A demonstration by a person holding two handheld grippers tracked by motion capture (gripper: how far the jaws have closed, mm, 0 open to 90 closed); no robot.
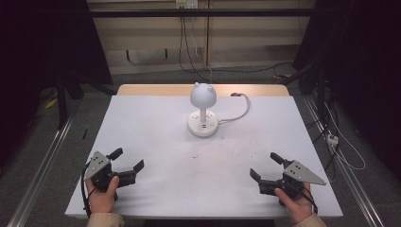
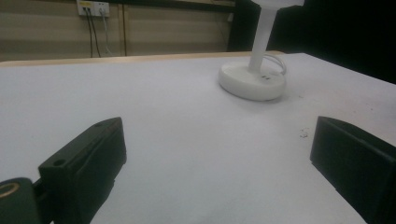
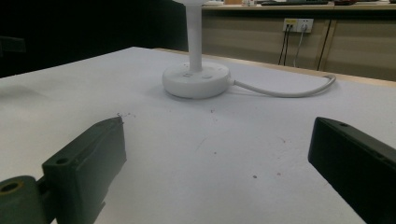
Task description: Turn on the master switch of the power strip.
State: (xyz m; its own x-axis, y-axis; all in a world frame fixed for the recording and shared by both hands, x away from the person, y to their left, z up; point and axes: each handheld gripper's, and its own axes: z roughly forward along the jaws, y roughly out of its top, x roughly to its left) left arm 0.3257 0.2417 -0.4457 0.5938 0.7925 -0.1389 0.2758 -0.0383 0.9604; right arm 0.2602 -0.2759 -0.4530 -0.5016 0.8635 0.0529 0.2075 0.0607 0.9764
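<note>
A small white desk lamp [image 1: 203, 106] with a round head, a thin stem and a round base stands at the far middle of the white table [image 1: 156, 142]. Its base [image 2: 252, 81] shows ahead in the left gripper view, and its base [image 3: 196, 80] in the right gripper view. My left gripper [image 1: 127, 160] rests open near the front left corner, held by a hand. My right gripper [image 1: 266, 164] rests open near the front right, also held by a hand. Both sets of jaws stand wide apart with nothing between them.
A white cable [image 1: 236, 113] runs from the lamp base to the table's back edge; the same cable [image 3: 285, 91] curves right in the right gripper view. Small dark specks [image 1: 195, 155] dot the table's middle. Wall sockets [image 1: 186, 4] and floor cables lie behind.
</note>
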